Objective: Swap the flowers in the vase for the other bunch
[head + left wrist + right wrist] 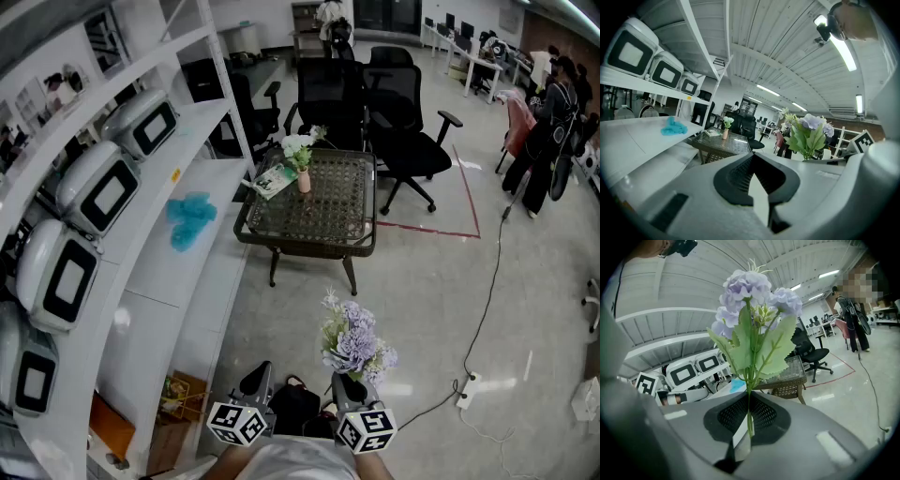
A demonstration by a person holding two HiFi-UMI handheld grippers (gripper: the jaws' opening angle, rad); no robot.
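The purple bunch (750, 310) stands upright in the right gripper (749, 420), whose jaws are pinched tight on its green stems. It is well apart from the table (300, 246), on the table's near side. At the table's far left corner the vase (304, 180) stands upright with the white flowers (298, 145) in it. A green-and-white packet (273, 180) lies just left of the vase. The left gripper (752, 176), jaws pressed together on nothing, is also on the table's near side, beside the right one. Left of the table runs a white shelf (169, 272) bearing a blue cloth (191, 220). Beyond the table stand black chairs (405, 141).
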